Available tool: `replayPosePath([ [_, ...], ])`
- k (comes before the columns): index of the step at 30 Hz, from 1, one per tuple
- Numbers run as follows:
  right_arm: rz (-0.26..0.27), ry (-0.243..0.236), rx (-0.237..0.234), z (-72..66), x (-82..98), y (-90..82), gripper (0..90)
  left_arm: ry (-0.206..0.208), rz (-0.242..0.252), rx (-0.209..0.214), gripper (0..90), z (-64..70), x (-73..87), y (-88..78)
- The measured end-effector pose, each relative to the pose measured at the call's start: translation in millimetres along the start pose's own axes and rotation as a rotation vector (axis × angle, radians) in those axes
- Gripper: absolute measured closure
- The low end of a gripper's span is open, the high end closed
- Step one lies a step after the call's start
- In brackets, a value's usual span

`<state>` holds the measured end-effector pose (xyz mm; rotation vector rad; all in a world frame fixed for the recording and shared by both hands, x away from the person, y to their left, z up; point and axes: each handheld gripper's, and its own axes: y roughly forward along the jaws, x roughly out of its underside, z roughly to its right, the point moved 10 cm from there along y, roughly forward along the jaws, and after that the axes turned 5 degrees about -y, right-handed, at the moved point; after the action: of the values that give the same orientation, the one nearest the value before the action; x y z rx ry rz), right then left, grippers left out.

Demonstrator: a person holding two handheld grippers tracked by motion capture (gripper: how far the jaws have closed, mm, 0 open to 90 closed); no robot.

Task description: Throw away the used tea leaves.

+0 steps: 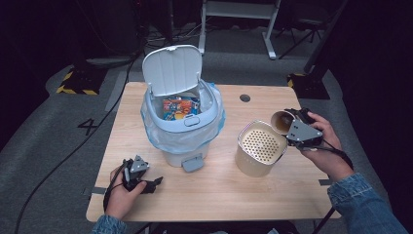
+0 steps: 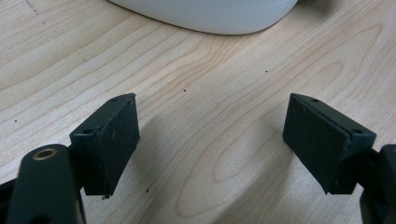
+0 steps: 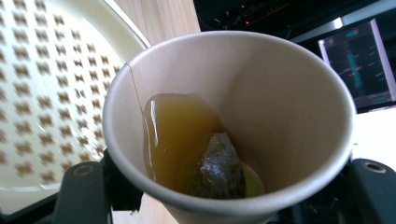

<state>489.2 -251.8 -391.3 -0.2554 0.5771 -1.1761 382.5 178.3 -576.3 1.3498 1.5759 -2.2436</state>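
While the left claw [image 2: 210,140] gapes empty, the right claw [image 1: 292,127] clamps a paper cup [image 3: 233,116].

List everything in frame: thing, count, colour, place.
table: 1, light wood, centre of the high view
pedal bin: 1, white with a pale blue liner, lid up, left of table centre; colourful packaging inside
strainer canister: 1, cream, perforated top, right of the bin
paper cup: 1, off-white, tilted toward the strainer canister, held in the right gripper
tea: amber liquid in the cup
tea bag: 1, dark, wet, in the cup
left gripper: 1, black, jaws open, near table's front left
right gripper: 1, black, shut on the paper cup
hands: 2; denim sleeves
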Motion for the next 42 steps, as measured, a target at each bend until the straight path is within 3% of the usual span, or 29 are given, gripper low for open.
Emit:
replayPosePath([
  [8, -0.089, -0.233, 0.079, -0.7, -0.2, 2.3, 31.6, 0.001, 0.000, 0.000, 18.9, 0.0, 0.0, 0.0],
  [17, -0.190, -0.617, 0.204, -3.5, -9.9, 2.0, 31.6, 0.000, 0.000, 0.000, 18.9, 0.0, 0.0, 0.0],
  [20, -0.218, -0.744, 0.269, -3.9, -16.9, 0.0, 31.6, 0.000, 0.000, 0.000, 18.9, 0.0, 0.0, 0.0],
  [25, -0.294, -1.024, 0.400, -3.8, -28.9, -4.9, 31.6, 0.001, 0.000, -0.001, 19.1, 0.0, 0.0, 0.0],
  [29, -0.347, -1.179, 0.478, -3.0, -36.2, -9.6, 31.7, 0.001, 0.001, -0.001, 19.1, 0.1, 0.0, 0.0],
  [31, -0.358, -1.222, 0.506, -3.5, -38.6, -10.8, 31.7, 0.001, 0.001, -0.001, 19.2, 0.1, 0.0, 0.0],
  [35, -0.364, -1.248, 0.512, -3.4, -41.3, -12.7, 31.7, 0.001, 0.001, -0.001, 19.2, 0.2, 0.0, 0.0],
  [42, -0.359, -1.244, 0.523, -2.0, -42.8, -14.0, 31.7, 0.001, 0.001, -0.001, 19.3, 0.2, 0.0, 0.0],
])
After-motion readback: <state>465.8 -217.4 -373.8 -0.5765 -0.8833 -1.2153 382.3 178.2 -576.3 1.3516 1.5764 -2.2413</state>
